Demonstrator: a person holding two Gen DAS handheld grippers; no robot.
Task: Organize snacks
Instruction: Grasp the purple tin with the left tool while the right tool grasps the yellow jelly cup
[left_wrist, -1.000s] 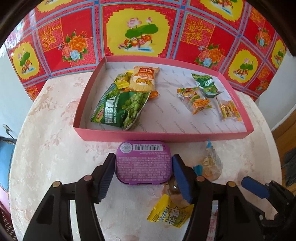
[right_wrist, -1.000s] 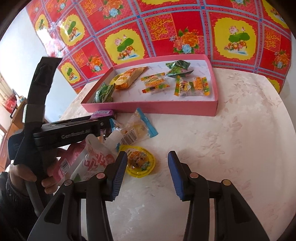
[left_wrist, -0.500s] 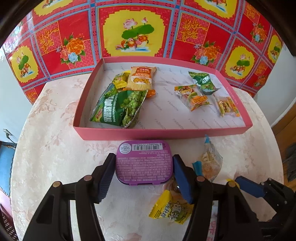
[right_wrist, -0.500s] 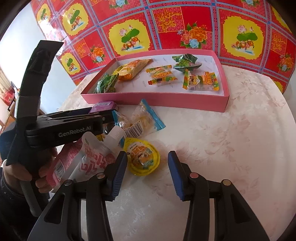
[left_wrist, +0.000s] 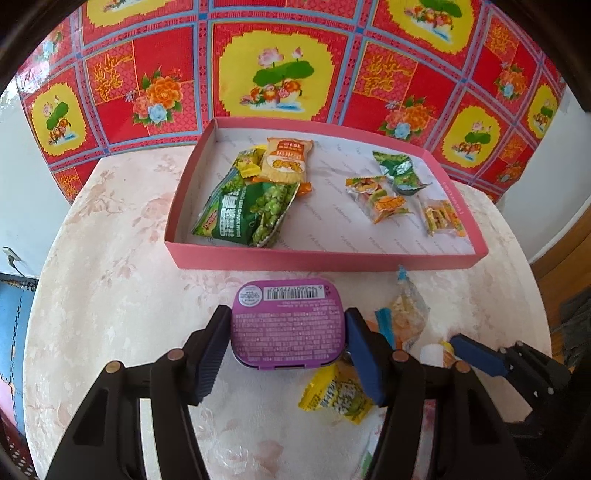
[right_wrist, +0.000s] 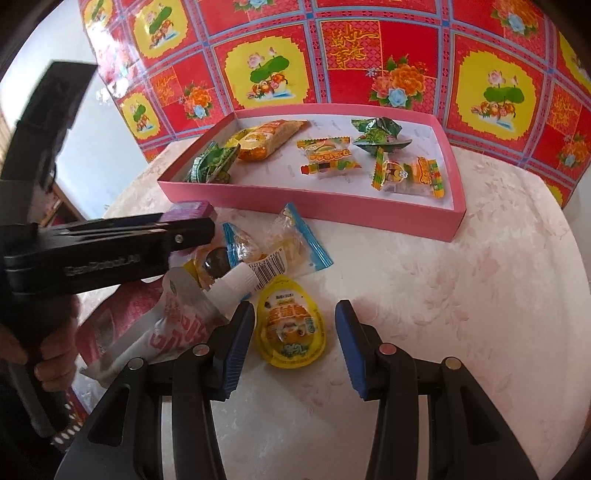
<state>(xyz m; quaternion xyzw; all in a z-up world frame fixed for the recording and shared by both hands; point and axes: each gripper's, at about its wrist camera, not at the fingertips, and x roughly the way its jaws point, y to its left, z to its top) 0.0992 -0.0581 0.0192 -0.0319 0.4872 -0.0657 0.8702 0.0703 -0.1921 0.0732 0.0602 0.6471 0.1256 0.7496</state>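
Over the last second little has shifted on the left: the left gripper (left_wrist: 288, 334) keeps the purple tin (left_wrist: 288, 325) clamped between its jaws, held label-side up just short of the near wall of the pink tray (left_wrist: 325, 260), its place against that wall about as it was. On the right the change is clearer: the yellow jelly cup (right_wrist: 291, 328) has come to lie closer to the gap of the right gripper (right_wrist: 295, 332) and fills more of the view, which suggests the gripper has eased toward it. For the task, this reads as one snack in hand and ready to go over the wall into the tray, and a second being lined up. The right jaws stand partly open, wider than the cup, with bare counter (right_wrist: 461, 280) showing on the right side; on the left side the pad looks close to the cup's rim, though the lens makes contact hard to judge, so I take it as not yet gripped. Loose packets (right_wrist: 291, 243) lie between cup and tray.
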